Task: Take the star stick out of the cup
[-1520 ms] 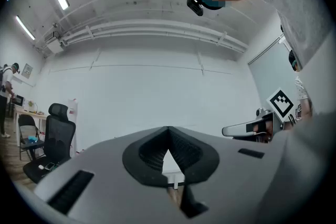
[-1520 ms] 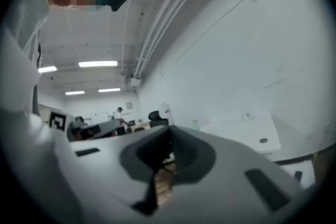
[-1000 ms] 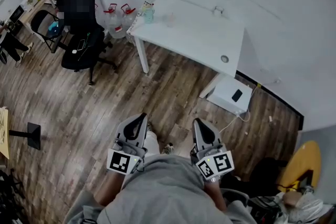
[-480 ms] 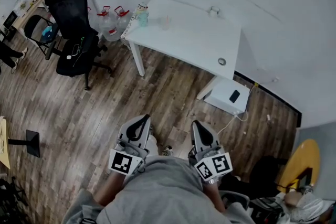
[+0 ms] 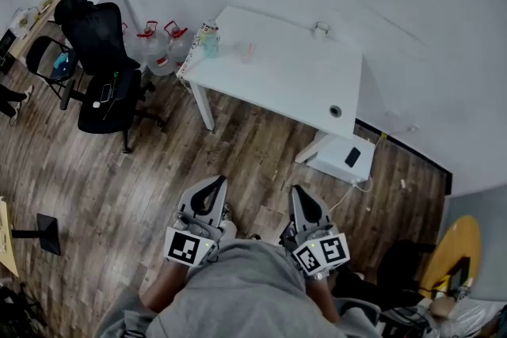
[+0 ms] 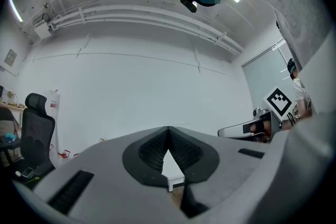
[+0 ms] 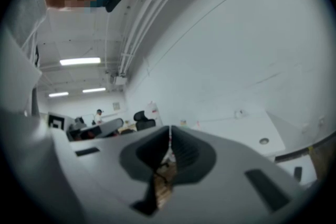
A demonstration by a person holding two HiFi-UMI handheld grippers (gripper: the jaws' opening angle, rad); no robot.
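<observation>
Far off on the white table (image 5: 293, 83), near its left end, stands a small clear cup (image 5: 246, 51) with a pinkish tint. It is too small to make out a star stick in it. My left gripper (image 5: 215, 184) and right gripper (image 5: 302, 194) are held low in front of the person's grey top, over the wooden floor and well short of the table. In the left gripper view the left gripper (image 6: 168, 128) has its tips together with nothing between them. The right gripper (image 7: 169, 128) looks the same in its own view.
A teal bottle (image 5: 210, 39) stands at the table's left corner and a small white object (image 5: 320, 29) at its far edge. Water jugs (image 5: 150, 45) and a black office chair (image 5: 101, 59) are left of the table. A white box (image 5: 342, 157) lies on the floor under its right end.
In the head view the table, chair and jugs have slid left and slightly down. Both grippers stay shut at the same place in front of the body.
</observation>
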